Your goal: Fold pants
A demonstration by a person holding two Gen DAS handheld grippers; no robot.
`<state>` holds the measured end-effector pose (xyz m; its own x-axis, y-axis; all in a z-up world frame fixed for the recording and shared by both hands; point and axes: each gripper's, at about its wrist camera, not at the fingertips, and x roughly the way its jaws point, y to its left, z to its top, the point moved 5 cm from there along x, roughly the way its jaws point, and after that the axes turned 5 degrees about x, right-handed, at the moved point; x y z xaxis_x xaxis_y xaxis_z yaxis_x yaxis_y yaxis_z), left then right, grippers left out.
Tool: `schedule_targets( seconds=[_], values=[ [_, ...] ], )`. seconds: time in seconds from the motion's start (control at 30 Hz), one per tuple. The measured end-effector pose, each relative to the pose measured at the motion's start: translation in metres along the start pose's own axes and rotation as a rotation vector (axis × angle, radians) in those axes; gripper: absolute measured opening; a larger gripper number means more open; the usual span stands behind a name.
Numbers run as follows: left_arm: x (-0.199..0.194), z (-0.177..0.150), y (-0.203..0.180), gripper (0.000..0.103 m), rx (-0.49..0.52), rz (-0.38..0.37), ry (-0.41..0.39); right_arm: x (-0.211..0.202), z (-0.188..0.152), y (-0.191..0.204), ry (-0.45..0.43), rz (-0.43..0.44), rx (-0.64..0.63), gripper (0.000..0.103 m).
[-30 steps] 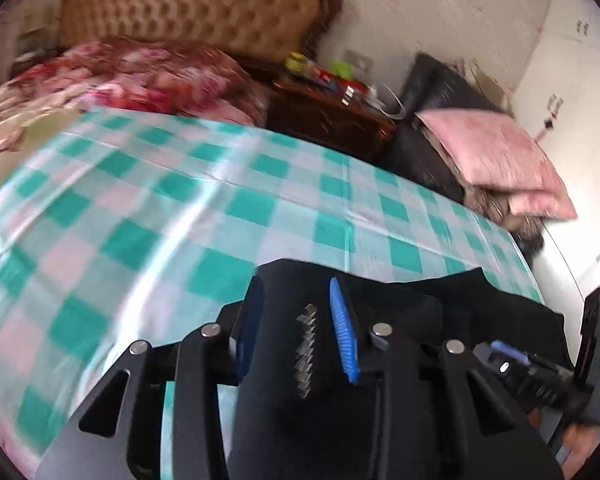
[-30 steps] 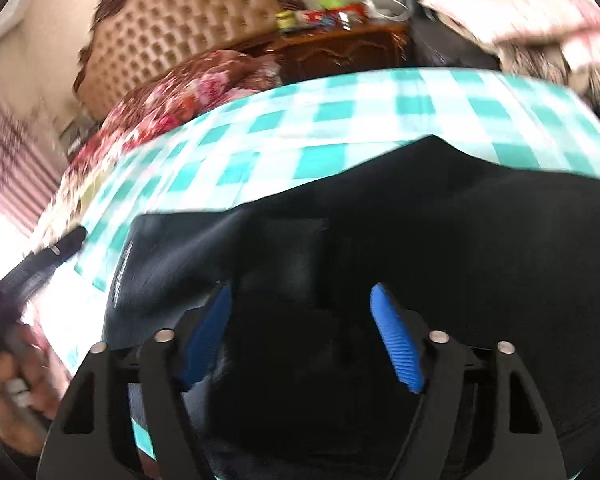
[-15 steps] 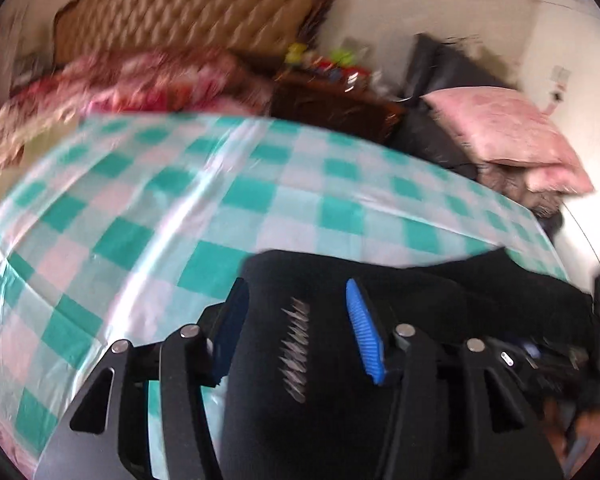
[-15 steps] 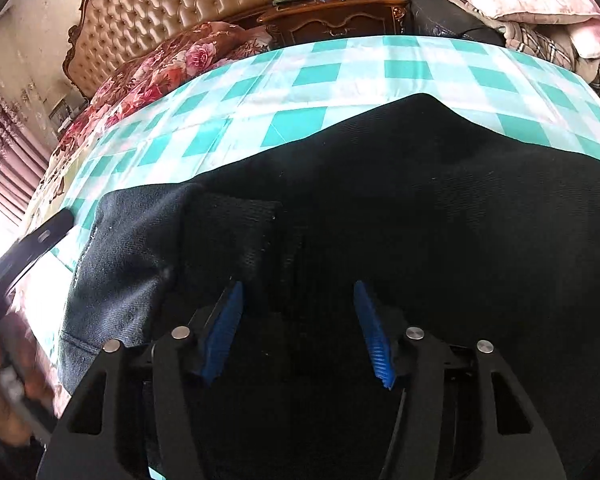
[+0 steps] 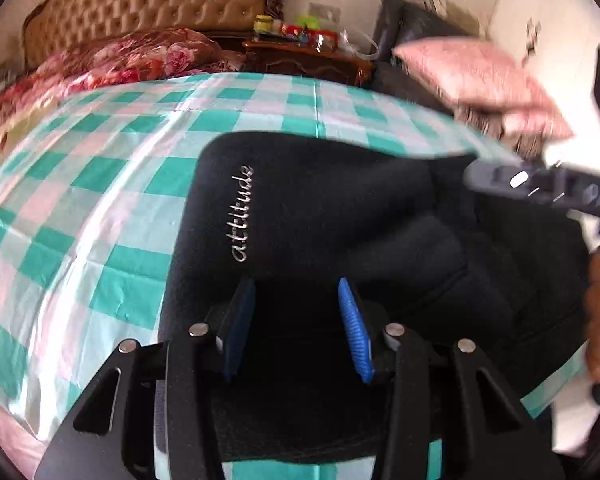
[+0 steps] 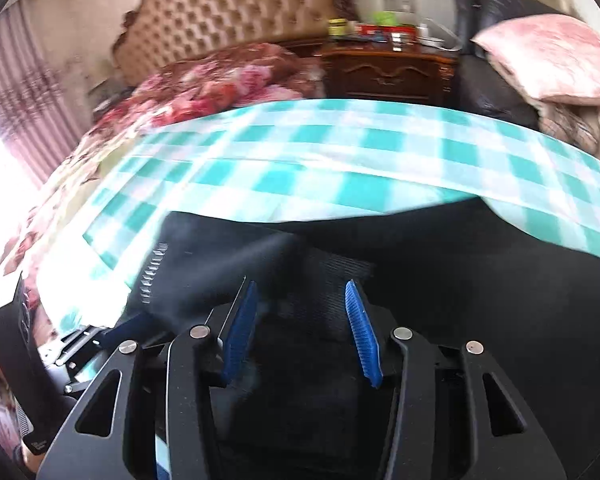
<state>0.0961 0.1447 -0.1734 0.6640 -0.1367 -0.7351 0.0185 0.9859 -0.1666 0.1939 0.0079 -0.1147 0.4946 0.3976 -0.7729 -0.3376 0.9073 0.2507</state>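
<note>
Black pants (image 5: 340, 216) with silver "attitude" lettering lie folded on the green-checked sheet (image 5: 100, 184), near its front edge. My left gripper (image 5: 296, 320) is open, its blue pads spread just above the dark cloth, holding nothing. The pants fill the lower half of the right wrist view (image 6: 440, 280). My right gripper (image 6: 300, 320) is open over them, empty. The right gripper's body shows at the right in the left wrist view (image 5: 540, 184). The left gripper's body shows at the lower left in the right wrist view (image 6: 88, 336).
A tufted tan headboard (image 6: 236, 20) and a floral quilt (image 6: 220, 84) are at the bed's head. A dark wooden nightstand (image 6: 388, 68) with small items stands behind. Pink pillows (image 6: 548, 60) lie on a black chair at the right. Curtains (image 6: 16, 108) hang at the left.
Both grippers have opened and pulled back from the pants. The pants lie flatter, and the lettering now faces up in the left wrist view.
</note>
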Motion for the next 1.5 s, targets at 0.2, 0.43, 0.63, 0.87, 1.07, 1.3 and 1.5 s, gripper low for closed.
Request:
schedule_targets(
  seconds=[0.2,0.43,0.63,0.87,1.07,1.3,1.5],
  values=[
    [-0.053,-0.023,0.017,0.042,-0.081,-0.001,-0.083,0.043,-0.014,-0.01,0.089,-0.036,0.004,0.027],
    [-0.076,-0.03,0.022,0.038,-0.126,-0.01,-0.167,0.043,-0.021,-0.008,0.054,-0.069,-0.035,0.028],
    [-0.051,-0.037,0.003,0.03,-0.051,-0.023,-0.072,0.043,-0.021,-0.007,0.034,-0.092,-0.044,0.028],
    [-0.044,-0.042,-0.001,0.03,0.01,0.005,-0.061,0.043,-0.021,-0.007,0.031,-0.094,-0.044,0.028],
    [-0.041,-0.042,-0.003,0.029,0.033,0.022,-0.056,0.039,-0.02,-0.013,0.046,-0.063,-0.007,0.028],
    [-0.044,-0.04,-0.008,0.03,0.083,0.062,-0.067,0.003,-0.028,-0.058,0.119,0.04,0.185,0.027],
    [-0.063,-0.032,-0.086,0.036,0.359,0.011,-0.195,0.002,-0.054,-0.079,0.221,0.164,0.287,0.023]
  ],
)
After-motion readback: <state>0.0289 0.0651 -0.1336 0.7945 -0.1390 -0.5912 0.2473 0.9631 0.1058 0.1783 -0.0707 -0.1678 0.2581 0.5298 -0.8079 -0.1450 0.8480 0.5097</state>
